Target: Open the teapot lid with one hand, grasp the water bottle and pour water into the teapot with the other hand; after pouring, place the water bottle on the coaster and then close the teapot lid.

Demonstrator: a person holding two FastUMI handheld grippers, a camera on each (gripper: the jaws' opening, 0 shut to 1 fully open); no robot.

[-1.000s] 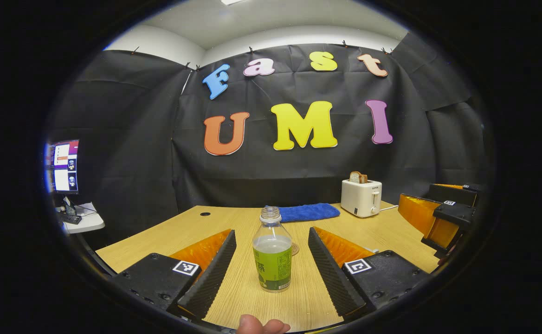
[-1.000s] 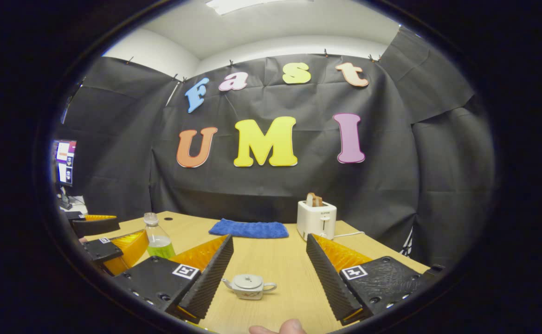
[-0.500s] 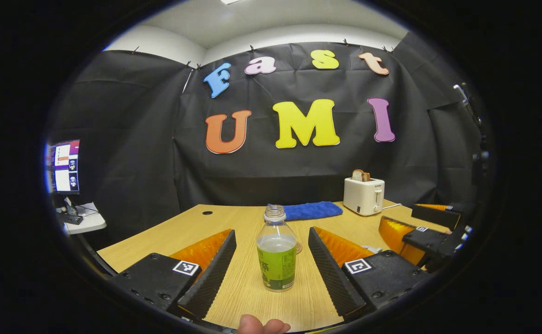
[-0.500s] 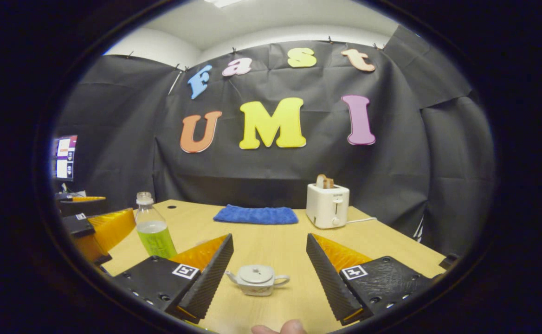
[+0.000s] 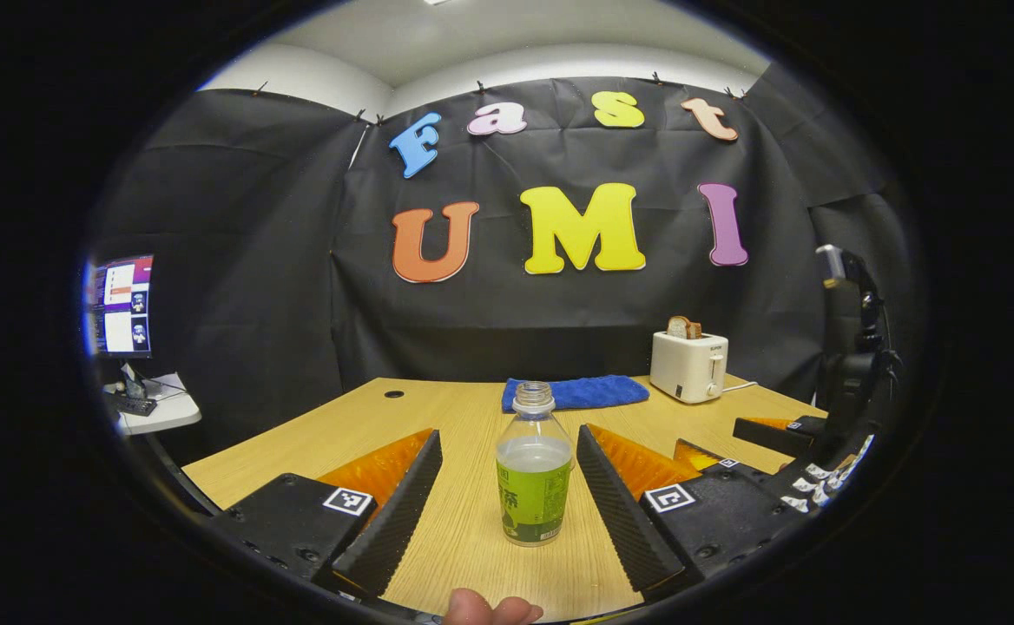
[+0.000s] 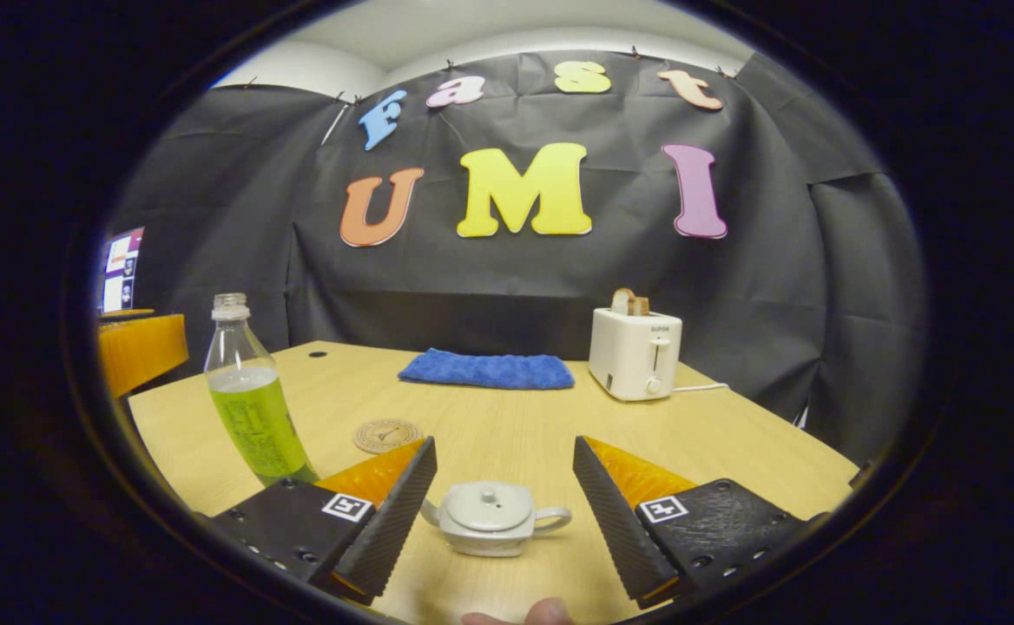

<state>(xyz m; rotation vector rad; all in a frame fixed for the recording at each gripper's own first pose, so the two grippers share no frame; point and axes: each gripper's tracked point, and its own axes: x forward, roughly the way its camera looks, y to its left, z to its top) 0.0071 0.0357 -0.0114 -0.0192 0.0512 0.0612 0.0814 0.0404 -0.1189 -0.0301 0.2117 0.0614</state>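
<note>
Two grippers, both spread wide. The left gripper point(image 5: 507, 486) brackets an uncapped clear plastic water bottle point(image 5: 533, 473), untouched, upright on the wood-grain table point(image 5: 437, 417). The right gripper point(image 6: 503, 503) flanks a squat glazed teapot point(image 6: 490, 519), lid point(image 6: 488, 498) seated. The right gripper view adds a round coaster point(image 6: 386, 435) beside the bottle.

Black cloth walls point(image 5: 238, 260) around a pale wooden table point(image 6: 507, 425), white ceiling point(image 5: 507, 43), side monitor point(image 5: 118, 305).
</note>
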